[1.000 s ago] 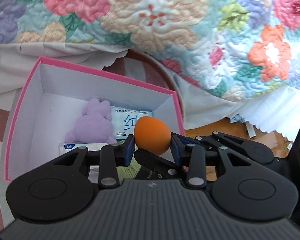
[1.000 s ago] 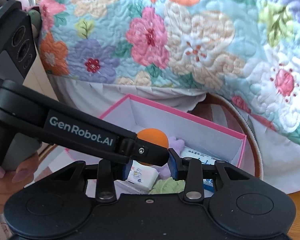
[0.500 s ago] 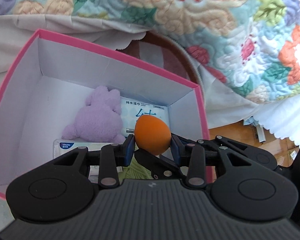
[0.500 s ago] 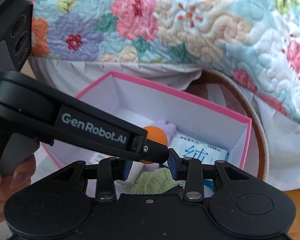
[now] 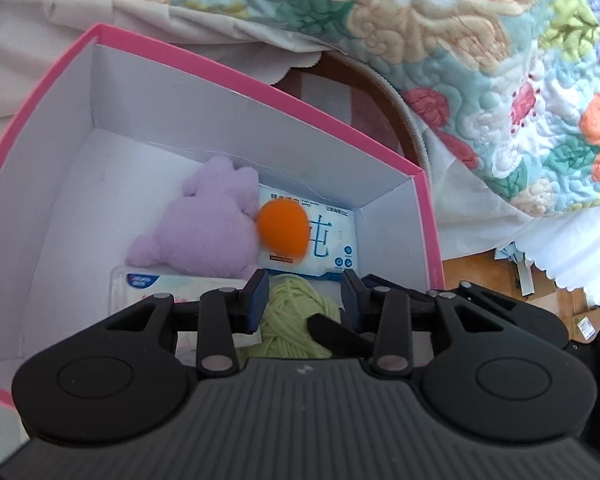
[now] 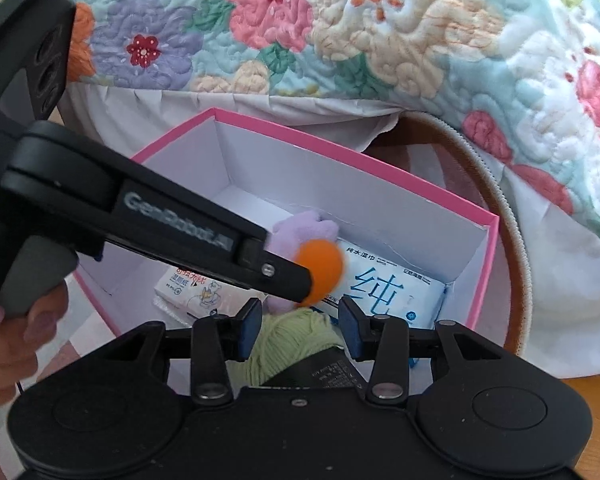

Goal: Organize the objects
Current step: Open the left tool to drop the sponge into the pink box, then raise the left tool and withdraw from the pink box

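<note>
- Left gripper [image 5: 304,296]: pads apart, nothing pressed between them, pointed down into the box.
- Right gripper [image 6: 298,322]: jaws parted and just now opening wider, clamped on nothing, only green yarn seen through the gap.
- Orange ball [image 5: 282,230]: out of both grips, blurred, inside the pink box [image 5: 220,128] beyond the fingertips of both tools.
- In the left wrist view, ball just right of the purple plush rabbit [image 5: 204,224] and over the left end of the blue-and-white wipes pack [image 5: 332,240].
- In the right wrist view, ball at the tip of the left tool's long black finger; touching or apart, cannot tell through the blur.
- Plush rabbit lying against the far wall of the box, wipes pack beside it in the far right corner.
- Second, smaller tissue pack [image 5: 152,280] near and left of the rabbit, partly under its near edge.
- Ball of green yarn [image 5: 296,320] at the near side of the box, directly below both pairs of pads.
- Person's hand [image 6: 8,344] wrapped round the left tool's grey handle at the far left of the right wrist view.
- Flowered quilt [image 5: 440,20] hanging behind and to the right of the box, white scalloped edge below it.
- Box open-topped, white inside, pink along the rim.
</note>
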